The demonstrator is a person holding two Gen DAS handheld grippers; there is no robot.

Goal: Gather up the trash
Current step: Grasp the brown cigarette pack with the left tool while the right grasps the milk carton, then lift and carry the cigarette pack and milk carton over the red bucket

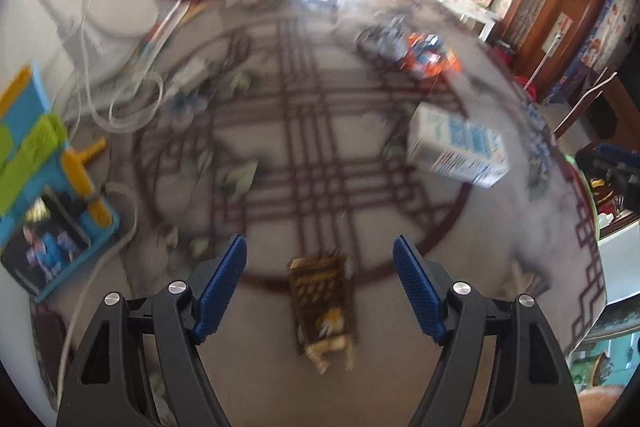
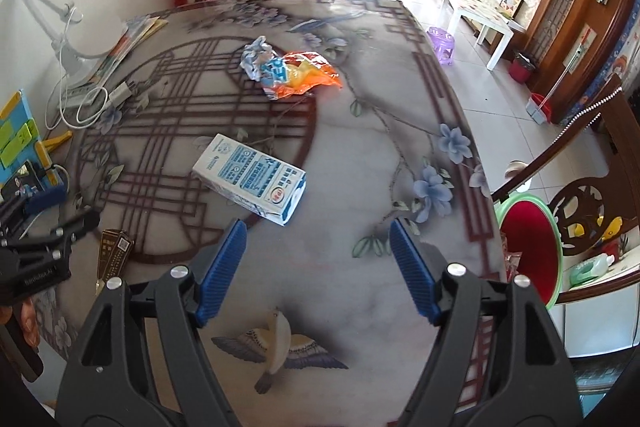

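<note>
Left gripper (image 1: 320, 291): you are carrying it with its blue pads standing apart and nothing between them; the left wrist view is blurred.
Right gripper (image 2: 318, 267): you are holding it with the jaws apart and empty, over a bare stretch of the desk (image 2: 400, 155) above the printed bird.
Brown wrapper (image 1: 322, 307): it is lying flat on the desk just ahead of your left gripper, lined up with the gap between the pads but not yet inside it. In the right wrist view it is showing at the near left edge (image 2: 114, 251), beside the left gripper's black frame.
Milk carton (image 2: 250, 179): it is lying on its side mid-desk, just beyond your right gripper's left pad and apart from it.
Crumpled wrappers (image 2: 288, 71): an orange and blue packet and a wad of pale paper are sitting together farther back, well apart from both grippers.
Red bin (image 2: 528, 259): it is standing off the desk's right edge, by the chair; it is looking like the likely place for the trash.
Step in hand: you are, by my judgement, approaching the first pickups, left toward the brown wrapper, right toward the carton.
Next move: you will be needing to bring each gripper down so the pads straddle its item, then close; the flat wrapper is calling for a low, careful pinch.
</note>
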